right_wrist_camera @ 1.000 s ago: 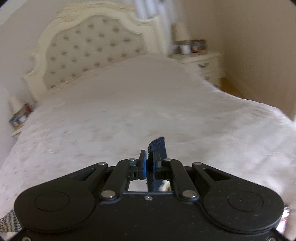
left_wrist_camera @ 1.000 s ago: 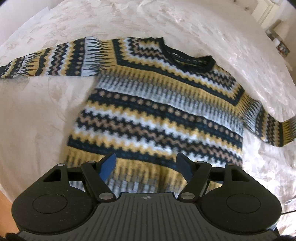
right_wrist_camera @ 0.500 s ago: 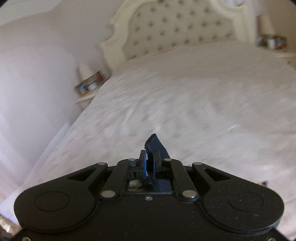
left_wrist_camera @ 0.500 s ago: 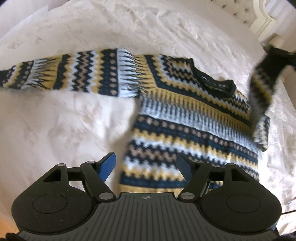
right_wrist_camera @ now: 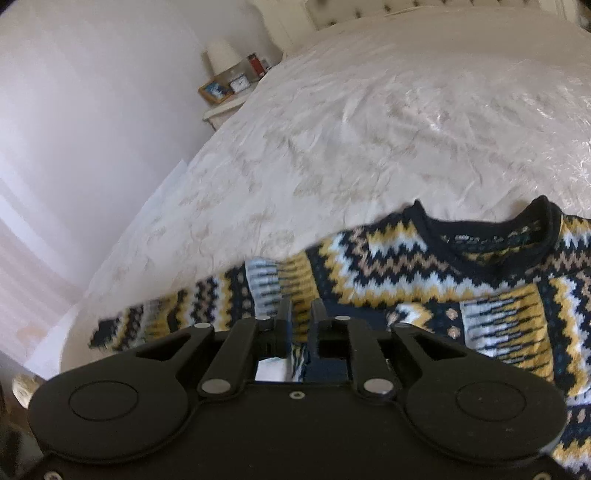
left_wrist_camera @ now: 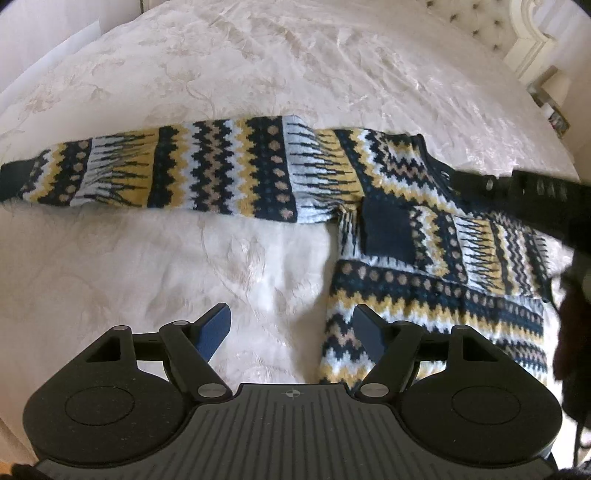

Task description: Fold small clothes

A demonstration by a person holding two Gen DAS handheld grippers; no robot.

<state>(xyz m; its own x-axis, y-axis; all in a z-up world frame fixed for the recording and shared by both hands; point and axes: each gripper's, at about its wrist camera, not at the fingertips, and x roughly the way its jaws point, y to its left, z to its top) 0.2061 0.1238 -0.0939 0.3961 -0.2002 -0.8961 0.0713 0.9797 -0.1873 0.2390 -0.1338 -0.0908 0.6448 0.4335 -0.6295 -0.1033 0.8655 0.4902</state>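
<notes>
A knitted sweater (left_wrist_camera: pixel 424 295) in navy, yellow and white zigzags lies flat on the bed. Its left sleeve (left_wrist_camera: pixel 184 170) stretches straight out to the left. The other sleeve (left_wrist_camera: pixel 472 247) lies folded across the chest, with its navy cuff (left_wrist_camera: pixel 388 229) flat on the body. My left gripper (left_wrist_camera: pixel 291 328) hovers open over the bedspread at the sweater's lower left edge, holding nothing. My right gripper (right_wrist_camera: pixel 300 314) is above the folded sleeve near the neckline (right_wrist_camera: pixel 491 236). Its jaws are opening, and no cloth is pinched between them.
A cream patterned bedspread (left_wrist_camera: pixel 258 74) covers the bed around the sweater. The tufted headboard (left_wrist_camera: pixel 480 22) is at the far end. A nightstand (right_wrist_camera: pixel 229 107) with a lamp and small items stands by the wall. A dark sleeve of the person (left_wrist_camera: pixel 569 325) is at the right.
The right gripper swung across and down, laid the right sleeve over the chest and parted its jaws off the cuff. The left gripper slid left to the sweater's edge.
</notes>
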